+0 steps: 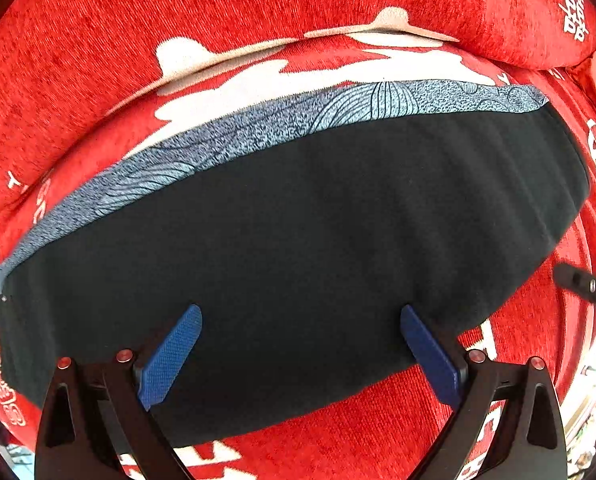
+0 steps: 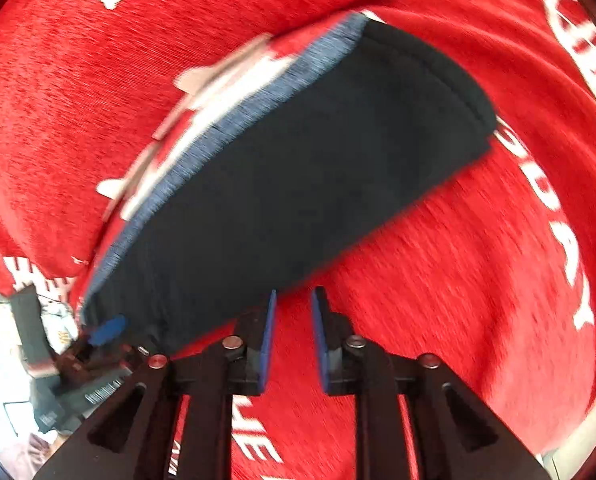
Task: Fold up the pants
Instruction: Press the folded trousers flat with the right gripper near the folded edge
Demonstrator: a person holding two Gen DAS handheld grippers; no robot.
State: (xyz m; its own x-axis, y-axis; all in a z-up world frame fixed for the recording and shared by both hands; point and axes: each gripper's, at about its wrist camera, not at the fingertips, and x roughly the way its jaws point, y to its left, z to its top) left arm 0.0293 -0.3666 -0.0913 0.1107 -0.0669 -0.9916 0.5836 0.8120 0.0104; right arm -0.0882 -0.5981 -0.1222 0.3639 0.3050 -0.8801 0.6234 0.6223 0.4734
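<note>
— Lying flat on the red cushion (image 1: 98, 40), the folded pants (image 1: 298, 240)?
— Yes. Left gripper (image 1: 301, 316) hovers above, jaws spread wide; right gripper (image 2: 294, 296) sits at the near edge, jaws narrowly apart, pinching nothing.

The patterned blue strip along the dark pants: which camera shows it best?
The left wrist view. There the patterned blue strip runs sharp along the far edge of the folded pants, its line drawings readable. The right wrist view shows it motion-blurred, a plain blue band.
</note>
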